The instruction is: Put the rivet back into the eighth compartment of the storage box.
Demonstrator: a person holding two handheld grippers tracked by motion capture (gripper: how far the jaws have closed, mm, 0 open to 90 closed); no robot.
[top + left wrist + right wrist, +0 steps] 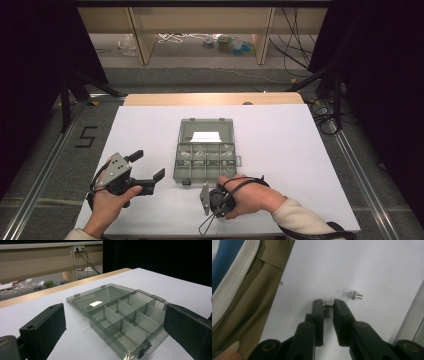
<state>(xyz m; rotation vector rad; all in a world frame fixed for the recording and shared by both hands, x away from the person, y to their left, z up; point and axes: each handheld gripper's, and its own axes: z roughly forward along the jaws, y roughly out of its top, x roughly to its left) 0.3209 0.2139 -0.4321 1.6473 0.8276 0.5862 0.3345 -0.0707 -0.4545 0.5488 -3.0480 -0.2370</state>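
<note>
Pinching a small bolt (pixel 327 304) off the counter (pixel 280 145), the right claw (pixel 328 304) needed lifting toward the open box (pixel 205 155) at 12 o'clock; left claw (pixel 148 167) gaped empty.

Overhead light falls evenly on the white table (pixel 280 150), while the sides of the high view sink into near black. A bright glare patch sits on the box (pixel 206 150) lid, seen again in the left gripper view. Shadows are soft and short. Jaws nearest each gripper camera blur; the screw (pixel 327 304) at the right gripper (pixel 328 305) tips is fairly sharp.
</note>
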